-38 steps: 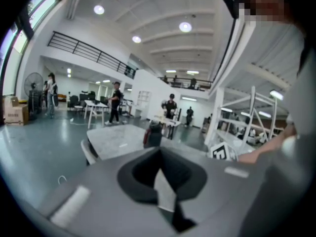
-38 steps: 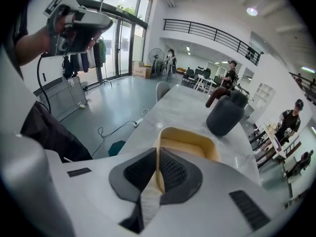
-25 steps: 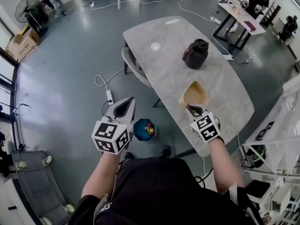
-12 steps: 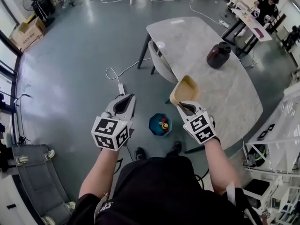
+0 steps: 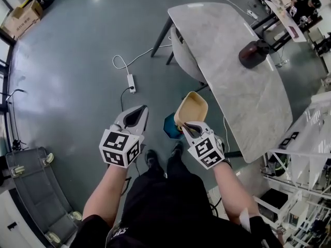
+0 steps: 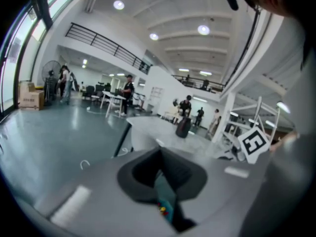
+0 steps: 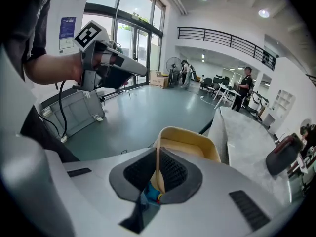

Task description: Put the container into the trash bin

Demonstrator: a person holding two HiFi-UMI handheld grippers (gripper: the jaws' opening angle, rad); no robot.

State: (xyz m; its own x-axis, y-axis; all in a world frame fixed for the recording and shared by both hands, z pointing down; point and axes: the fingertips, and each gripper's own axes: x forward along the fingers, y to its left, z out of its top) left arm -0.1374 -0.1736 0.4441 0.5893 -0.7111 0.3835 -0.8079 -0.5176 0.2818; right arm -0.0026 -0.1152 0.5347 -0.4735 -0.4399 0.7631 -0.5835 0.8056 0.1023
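My right hand-held gripper (image 5: pixel 187 126) is clamped on the near wall of the tan, rounded-square, shallow plastic container (image 5: pixel 192 107). In the right gripper view the thin wall stands upright between the two black ribbed pads, and the container's open side faces up and away from me. My left hand-held gripper (image 5: pixel 133 119) carries nothing. Its jaws are drawn together at the tips, and only a slit between them shows the floor below.

The container is in the air, off the grey stone-look counter (image 5: pixel 232 61) and clear of its near edge. It hangs above the grey floor just in front of my feet. Under it, the small blue trash bin (image 5: pixel 168 126) stands on the floor. In the head view only the bin's left part shows past the container's edge. A strip of blue with some coloured scraps inside also shows through the gap below my right jaws.

I judge the pick-up done and the carry nearly finished. What remains is to bring the container squarely over the bin's mouth, lower or tip it, and open the right jaws so it drops in. The bin looks hardly wider than the container, so the drop may need care.
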